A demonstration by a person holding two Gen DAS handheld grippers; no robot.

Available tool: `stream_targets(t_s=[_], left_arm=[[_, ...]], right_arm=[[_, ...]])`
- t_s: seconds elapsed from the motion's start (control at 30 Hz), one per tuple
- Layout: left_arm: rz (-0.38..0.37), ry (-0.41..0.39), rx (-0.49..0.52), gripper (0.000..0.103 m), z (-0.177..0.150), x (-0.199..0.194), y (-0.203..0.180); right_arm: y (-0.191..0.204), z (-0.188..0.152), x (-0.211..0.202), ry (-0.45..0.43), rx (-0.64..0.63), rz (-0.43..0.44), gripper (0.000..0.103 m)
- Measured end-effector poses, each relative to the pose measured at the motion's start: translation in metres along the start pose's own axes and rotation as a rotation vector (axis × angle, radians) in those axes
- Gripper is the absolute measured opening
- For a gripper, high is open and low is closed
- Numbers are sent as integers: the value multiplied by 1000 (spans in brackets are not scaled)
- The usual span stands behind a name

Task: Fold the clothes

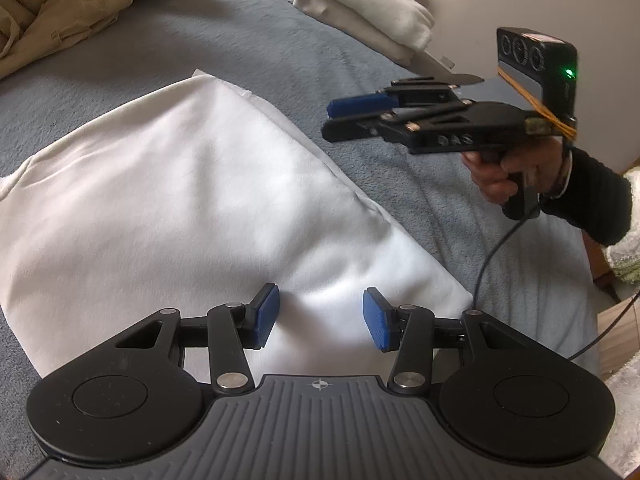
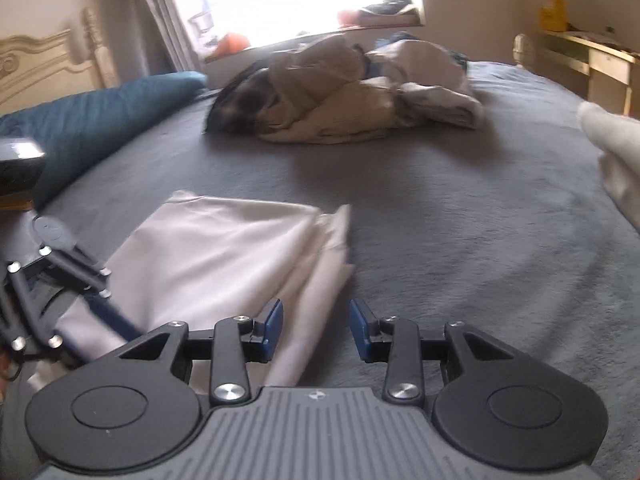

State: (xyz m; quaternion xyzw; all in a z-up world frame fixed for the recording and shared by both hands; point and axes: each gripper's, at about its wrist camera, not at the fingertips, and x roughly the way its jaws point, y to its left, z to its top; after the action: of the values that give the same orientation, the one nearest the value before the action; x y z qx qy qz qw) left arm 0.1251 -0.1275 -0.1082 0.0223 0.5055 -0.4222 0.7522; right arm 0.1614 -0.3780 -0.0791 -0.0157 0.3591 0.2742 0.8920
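both grippers gape, empty: left gripper (image 1: 320, 318) over the white garment (image 1: 192, 208), apparently untouching; right gripper (image 2: 316, 330) clear.

Little can be read here. On the side of the right claw (image 1: 334, 118), seen from the left wrist camera, raised letters stand on the black body near the handle — they look like "DAS", though the glare makes the first letter uncertain. A small crosshair mark — a circle crossed by two lines — sits on the grey ribbed housing of each claw, the left claw (image 1: 320, 320) among them. No other text, brand or number is legible.
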Motion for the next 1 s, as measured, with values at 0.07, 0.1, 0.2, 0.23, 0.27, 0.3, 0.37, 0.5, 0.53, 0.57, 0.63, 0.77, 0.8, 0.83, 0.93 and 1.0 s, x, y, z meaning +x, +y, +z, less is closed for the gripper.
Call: stream_targets(t_s=[0.07, 0.1, 0.2, 0.23, 0.27, 0.3, 0.37, 0.5, 0.53, 0.57, 0.63, 0.77, 0.8, 0.83, 0.93, 1.0], left_arm=[[1, -1, 1, 46, -1, 0, -1], [2, 0, 1, 46, -1, 0, -1], [5, 1, 1, 46, -1, 0, -2], [6, 1, 1, 46, -1, 1, -2], [7, 1, 2, 46, 0, 1, -2], [7, 2, 2, 46, 0, 1, -2], [7, 2, 0, 46, 0, 1, -3], [4, 2, 2, 46, -1, 1, -2], [3, 1, 2, 46, -2, 1, -2], [3, 1, 3, 47, -1, 1, -2], [4, 2, 3, 47, -1, 1, -2], [2, 4, 0, 47, -1, 1, -2], [1, 4, 0, 47, -1, 1, -2], [1, 4, 1, 47, -1, 1, -2], [1, 4, 2, 47, -1, 1, -1], [-2, 4, 1, 47, -1, 1, -1]], right_arm=[[6, 1, 8, 1, -56, -28, 38], [11, 1, 13, 4, -86, -38, 38], [26, 1, 29, 15, -184, -54, 38], [30, 1, 34, 17, -209, -62, 38], [32, 2, 39, 18, -224, -67, 38], [34, 3, 43, 19, -238, -76, 38], [35, 4, 46, 18, -259, -93, 38], [32, 5, 45, 4, -244, -88, 38], [31, 4, 48, 7, -241, -97, 38], [30, 3, 51, 9, -238, -105, 38], [29, 1, 55, 4, -218, -106, 38], [22, 2, 50, -1, -148, -101, 39], [20, 3, 44, -8, -135, -107, 39], [18, 3, 36, -18, -121, -115, 39], [13, 0, 14, -19, -100, -100, 39], [12, -6, 1, -8, -102, -67, 39]])
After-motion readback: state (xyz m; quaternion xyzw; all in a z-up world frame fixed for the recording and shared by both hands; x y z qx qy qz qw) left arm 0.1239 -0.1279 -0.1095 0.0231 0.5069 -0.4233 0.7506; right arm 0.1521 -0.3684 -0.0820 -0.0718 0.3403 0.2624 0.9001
